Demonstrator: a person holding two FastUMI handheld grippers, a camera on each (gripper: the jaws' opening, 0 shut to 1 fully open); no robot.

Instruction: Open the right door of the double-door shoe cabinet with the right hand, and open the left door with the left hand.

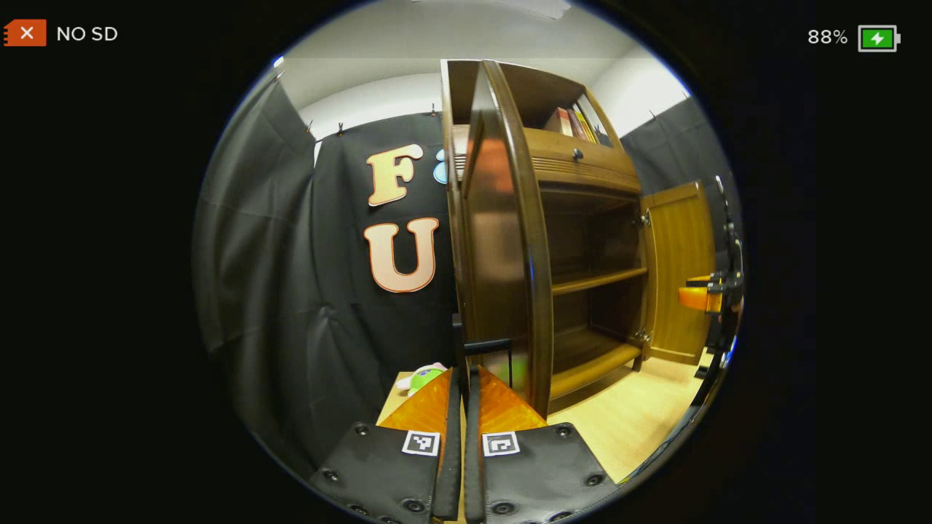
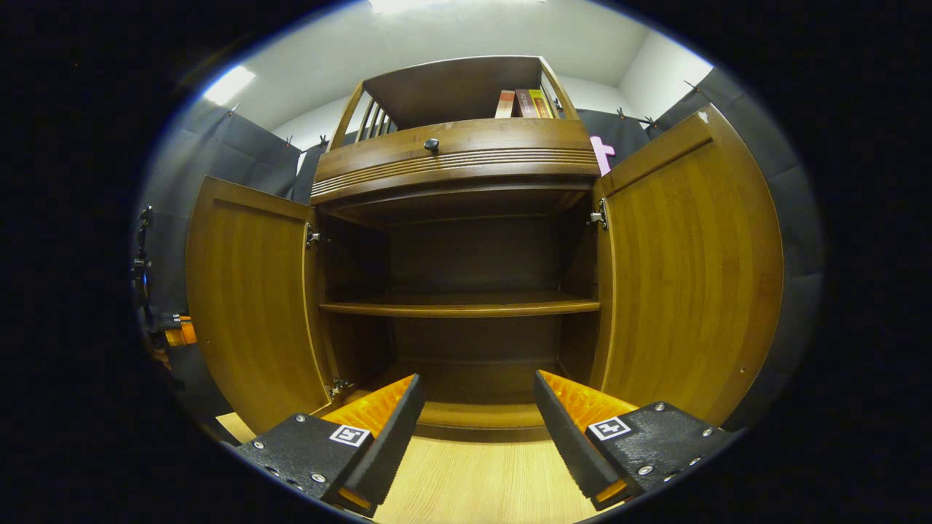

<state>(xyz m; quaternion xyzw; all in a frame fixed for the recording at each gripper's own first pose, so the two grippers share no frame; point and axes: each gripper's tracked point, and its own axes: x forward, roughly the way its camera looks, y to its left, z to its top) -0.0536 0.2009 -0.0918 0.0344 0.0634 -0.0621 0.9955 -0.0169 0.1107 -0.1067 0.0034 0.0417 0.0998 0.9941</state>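
Note:
The brown wooden shoe cabinet stands with both doors swung open. In the right gripper view the left door and right door flank bare dark shelves. My right gripper is open, low in front of the cabinet's middle, holding nothing. In the left gripper view I see the left door edge-on. My left gripper is shut on that door's dark handle. The right door and the right gripper show far off at the right edge. The left gripper shows behind the left door.
A drawer with a dark knob sits above the doors, and books stand on the top shelf. A small plush toy lies on the light wooden floor left of the cabinet. Black cloth walls surround the booth.

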